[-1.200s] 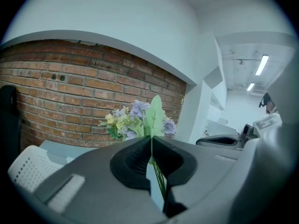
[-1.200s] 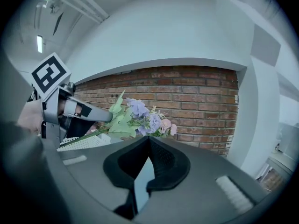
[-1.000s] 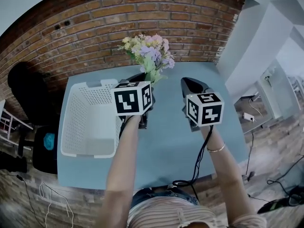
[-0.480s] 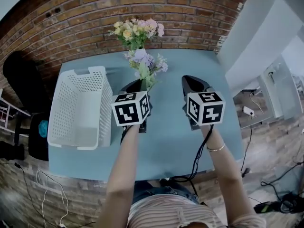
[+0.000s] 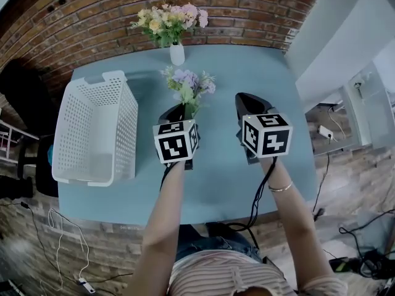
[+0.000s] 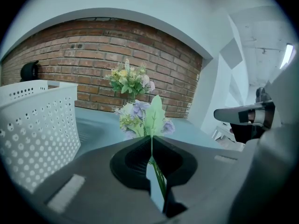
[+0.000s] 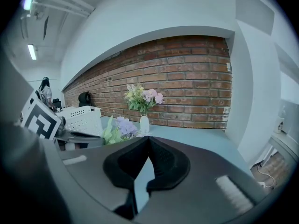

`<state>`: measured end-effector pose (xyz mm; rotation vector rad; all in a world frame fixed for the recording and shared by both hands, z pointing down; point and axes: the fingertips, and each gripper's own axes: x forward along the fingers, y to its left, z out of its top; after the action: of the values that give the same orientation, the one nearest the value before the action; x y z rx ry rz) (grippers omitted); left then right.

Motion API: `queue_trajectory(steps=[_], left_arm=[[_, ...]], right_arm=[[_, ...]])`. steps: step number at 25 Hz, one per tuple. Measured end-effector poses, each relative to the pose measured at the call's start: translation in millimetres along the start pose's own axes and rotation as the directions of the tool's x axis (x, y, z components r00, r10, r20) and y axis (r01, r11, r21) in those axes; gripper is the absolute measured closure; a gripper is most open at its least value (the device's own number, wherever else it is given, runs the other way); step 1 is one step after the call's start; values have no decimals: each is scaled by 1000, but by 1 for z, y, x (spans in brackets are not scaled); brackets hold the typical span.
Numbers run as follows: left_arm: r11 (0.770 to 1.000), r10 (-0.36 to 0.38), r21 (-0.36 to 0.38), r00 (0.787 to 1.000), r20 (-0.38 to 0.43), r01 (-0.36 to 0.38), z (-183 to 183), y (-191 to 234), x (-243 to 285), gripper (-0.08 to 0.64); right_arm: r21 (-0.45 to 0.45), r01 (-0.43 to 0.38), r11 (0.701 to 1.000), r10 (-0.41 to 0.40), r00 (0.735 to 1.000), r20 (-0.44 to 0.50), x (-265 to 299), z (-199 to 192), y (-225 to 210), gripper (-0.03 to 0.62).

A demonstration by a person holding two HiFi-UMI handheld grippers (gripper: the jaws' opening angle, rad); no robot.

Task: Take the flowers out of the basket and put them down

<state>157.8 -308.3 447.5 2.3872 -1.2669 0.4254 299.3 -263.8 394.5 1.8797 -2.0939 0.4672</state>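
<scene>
Lilac flowers are pinched by their thin stems in the closed left tool, above the blue worktop and clear of the white basket. The right tool is closed and empty. The blooms look light and easily crushed, so the stems seem the right place to hold.

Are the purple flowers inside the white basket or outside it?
Outside. The left gripper grips the purple flowers by the stems over the table, right of the white basket.
</scene>
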Motion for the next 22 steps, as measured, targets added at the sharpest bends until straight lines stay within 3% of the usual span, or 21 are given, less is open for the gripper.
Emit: queue_trajectory(steps=[22], left_arm=[[998,55,-34,986,-160,-61,-113,-3,24,529]], right_arm=[[46,-10,999,15,994,-107,10,-75,-16,586]])
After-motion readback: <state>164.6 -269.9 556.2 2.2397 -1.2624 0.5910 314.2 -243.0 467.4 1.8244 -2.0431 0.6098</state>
